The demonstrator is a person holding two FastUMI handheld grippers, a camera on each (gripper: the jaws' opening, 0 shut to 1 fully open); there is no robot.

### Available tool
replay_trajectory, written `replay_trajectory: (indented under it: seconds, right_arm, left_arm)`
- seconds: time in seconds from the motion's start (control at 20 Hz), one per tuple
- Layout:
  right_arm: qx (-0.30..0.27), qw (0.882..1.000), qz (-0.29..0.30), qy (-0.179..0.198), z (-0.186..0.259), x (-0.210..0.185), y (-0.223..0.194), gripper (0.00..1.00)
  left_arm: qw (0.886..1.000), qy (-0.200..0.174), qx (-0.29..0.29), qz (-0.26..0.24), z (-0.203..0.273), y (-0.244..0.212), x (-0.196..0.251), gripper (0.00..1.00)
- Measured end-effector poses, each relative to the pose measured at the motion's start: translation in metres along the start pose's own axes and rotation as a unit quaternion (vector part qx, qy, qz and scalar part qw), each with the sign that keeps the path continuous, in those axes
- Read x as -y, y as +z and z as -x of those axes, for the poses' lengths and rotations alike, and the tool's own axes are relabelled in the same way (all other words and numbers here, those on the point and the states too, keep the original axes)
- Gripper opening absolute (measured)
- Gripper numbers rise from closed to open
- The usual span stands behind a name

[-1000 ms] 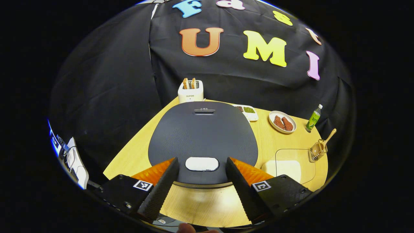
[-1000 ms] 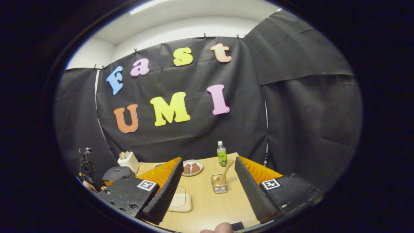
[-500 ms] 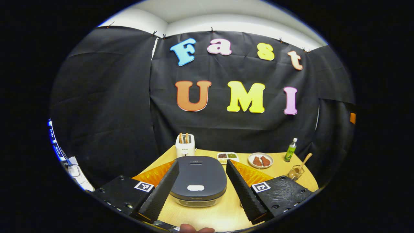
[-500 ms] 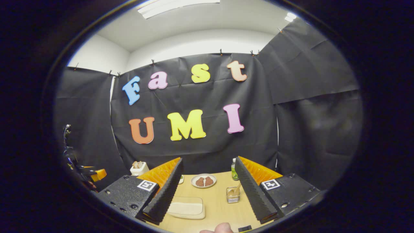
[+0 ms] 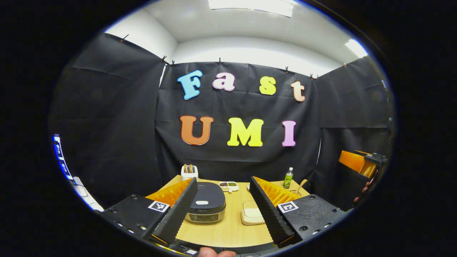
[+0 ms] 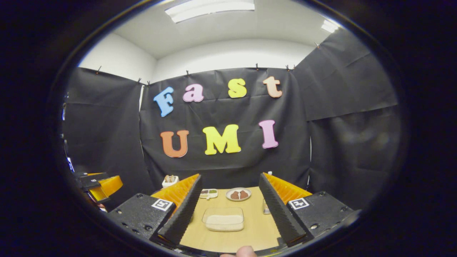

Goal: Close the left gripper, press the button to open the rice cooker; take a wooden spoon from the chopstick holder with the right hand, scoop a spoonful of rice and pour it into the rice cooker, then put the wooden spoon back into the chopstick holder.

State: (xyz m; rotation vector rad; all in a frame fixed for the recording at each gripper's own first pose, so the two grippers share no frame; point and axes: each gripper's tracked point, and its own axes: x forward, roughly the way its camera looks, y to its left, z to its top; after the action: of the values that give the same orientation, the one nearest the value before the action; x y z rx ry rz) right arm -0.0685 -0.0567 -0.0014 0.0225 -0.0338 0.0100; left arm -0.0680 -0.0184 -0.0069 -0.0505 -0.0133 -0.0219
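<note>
The dark rice cooker (image 5: 206, 204) sits on the wooden table (image 5: 228, 230) with its lid down and a pale button (image 5: 202, 202) on top. My left gripper (image 5: 222, 179) hangs open well back from it, nothing between its fingers. A clear box of rice (image 6: 223, 218) lies ahead of my open right gripper (image 6: 230, 175). The wooden spoon (image 5: 301, 185) leans at the table's far right. The chopstick holder (image 6: 265, 207) peeks out from behind my right gripper's right-hand finger. The right gripper (image 5: 360, 162), held by a hand, also appears in the left gripper view.
A white toaster (image 5: 189, 172) stands at the back left. A divided dish (image 5: 228, 185), a plate of brown pieces (image 6: 238, 194) and a green bottle (image 5: 287, 177) line the far edge. The left gripper (image 6: 100, 184) shows at the left of the right gripper view.
Both grippers have drawn back and away from the table, so the cooker and rice box look much smaller. Both stayed open.
</note>
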Motion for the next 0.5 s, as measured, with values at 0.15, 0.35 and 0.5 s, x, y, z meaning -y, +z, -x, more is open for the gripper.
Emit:
replay_trajectory:
  seconds: [0.15,0.35,0.5]
  right_arm:
    - [-0.002,1.000,0.002,-0.003,0.017,-0.013,-0.005,1.00]
    - [-0.009,1.000,0.001,0.002,0.023,-0.024,-0.012,0.99]
    - [-0.013,1.000,0.006,-0.002,0.020,-0.016,-0.014,1.00]
  left_arm:
    - [1.000,0.003,0.013,-0.009,0.019,0.004,0.005,0.95]
    - [1.000,-0.009,0.021,-0.017,0.025,0.005,0.021,0.95]
    - [0.999,-0.010,0.024,-0.022,0.024,0.007,0.023,0.95]
